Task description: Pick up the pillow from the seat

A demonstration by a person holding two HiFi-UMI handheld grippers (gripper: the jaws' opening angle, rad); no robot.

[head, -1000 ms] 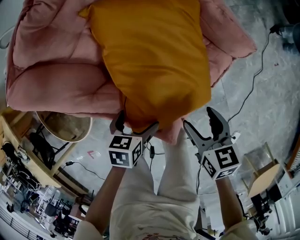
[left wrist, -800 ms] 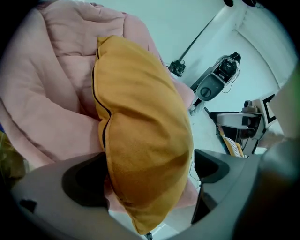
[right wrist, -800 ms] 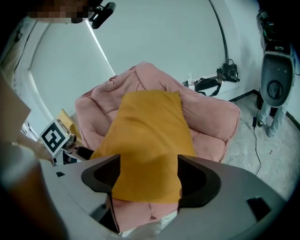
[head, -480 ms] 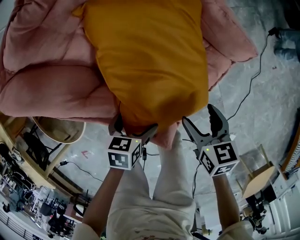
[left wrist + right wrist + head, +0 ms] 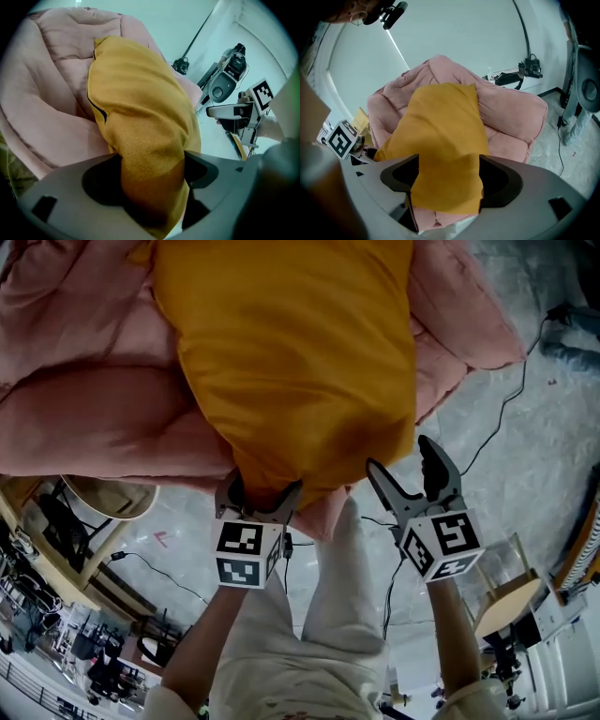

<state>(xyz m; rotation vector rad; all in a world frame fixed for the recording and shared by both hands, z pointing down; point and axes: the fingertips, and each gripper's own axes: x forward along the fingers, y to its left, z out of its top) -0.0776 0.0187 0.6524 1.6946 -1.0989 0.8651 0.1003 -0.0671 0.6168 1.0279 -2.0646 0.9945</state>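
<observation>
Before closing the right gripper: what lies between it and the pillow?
Nothing: in the head view the right gripper, empty jaws just opening wider, sits beside the orange pillow; only grey floor between.

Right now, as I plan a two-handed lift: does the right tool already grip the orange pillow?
No: the right tool's jaws, just opened wider, stand wide apart at the orange pillow's edge, and nothing is pinched between them.
</observation>
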